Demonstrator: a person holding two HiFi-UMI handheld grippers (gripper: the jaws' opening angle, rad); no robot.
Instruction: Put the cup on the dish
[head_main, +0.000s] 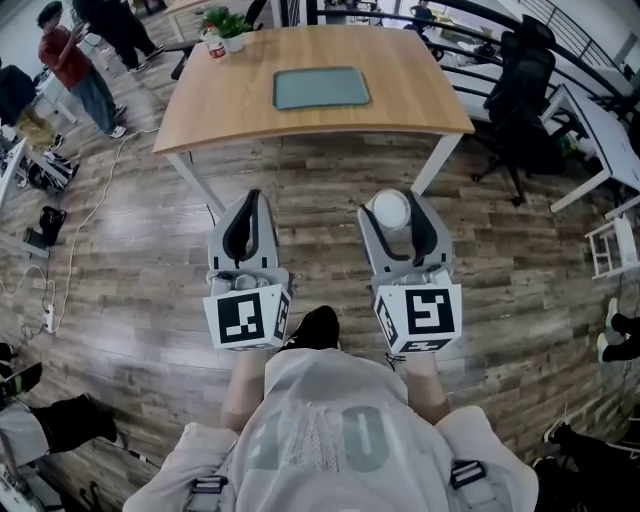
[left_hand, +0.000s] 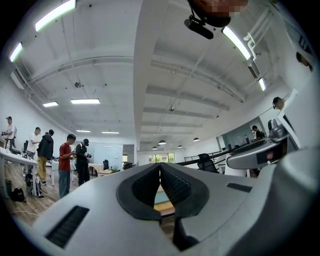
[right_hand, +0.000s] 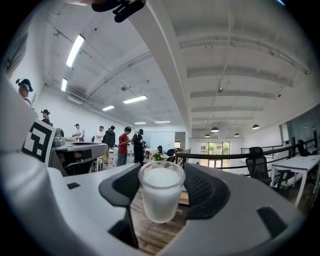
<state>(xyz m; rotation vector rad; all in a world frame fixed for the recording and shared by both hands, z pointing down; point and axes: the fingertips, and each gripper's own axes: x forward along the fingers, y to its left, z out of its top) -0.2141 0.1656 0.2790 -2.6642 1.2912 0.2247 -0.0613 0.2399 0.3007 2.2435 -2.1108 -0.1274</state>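
My right gripper (head_main: 392, 208) (right_hand: 161, 186) is shut on a frosted white cup (right_hand: 161, 191) (head_main: 391, 210), held upright between its dark pads in front of the table. The dish (head_main: 321, 87), a flat grey-green rectangular tray, lies in the middle of the wooden table (head_main: 220, 90), well ahead of both grippers. My left gripper (head_main: 252, 200) (left_hand: 160, 172) is shut with nothing between its pads, level with the right one and to its left. In the left gripper view a sliver of the dish (left_hand: 161, 196) shows below the closed tips.
A potted plant (head_main: 228, 24) and a small can (head_main: 214, 46) stand at the table's far left corner. Black office chairs (head_main: 528, 92) stand right of the table. People (head_main: 72, 66) stand at the far left. Cables (head_main: 75, 235) trail over the wooden floor.
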